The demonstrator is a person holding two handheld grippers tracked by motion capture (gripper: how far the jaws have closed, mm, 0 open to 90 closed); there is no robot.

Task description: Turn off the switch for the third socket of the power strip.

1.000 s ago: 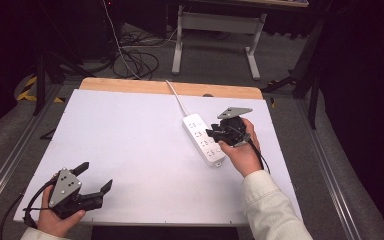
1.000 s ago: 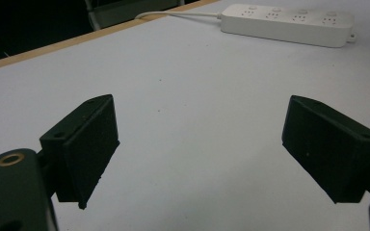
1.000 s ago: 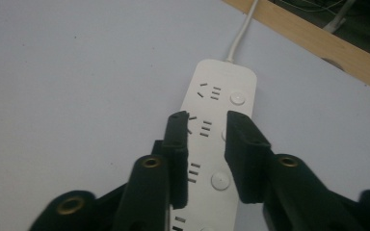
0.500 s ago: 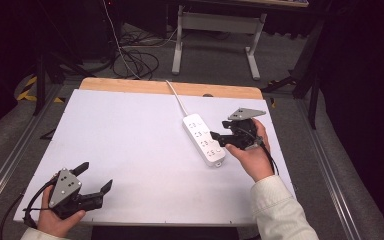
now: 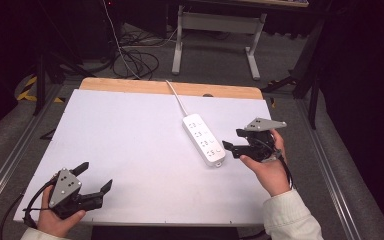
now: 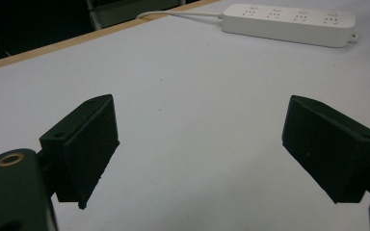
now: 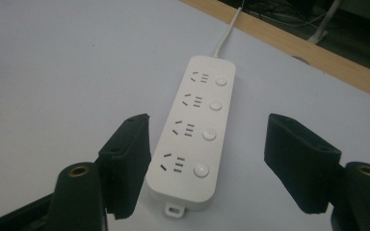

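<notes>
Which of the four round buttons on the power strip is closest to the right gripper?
The button at the strip's free end, opposite the cord; it sits between the open jaws of the right gripper, the other three farther off.

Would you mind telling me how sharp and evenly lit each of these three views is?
High view: the white table is bright and even, the surrounding floor dark. Left gripper view: the near jaws are soft and blurred, the power strip farther off fairly sharp. Right gripper view: the power strip is crisp, without glare.

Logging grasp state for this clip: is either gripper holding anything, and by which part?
Nothing is held. The left gripper is open over bare table; the right gripper is open beside the power strip, not gripping it.
</notes>
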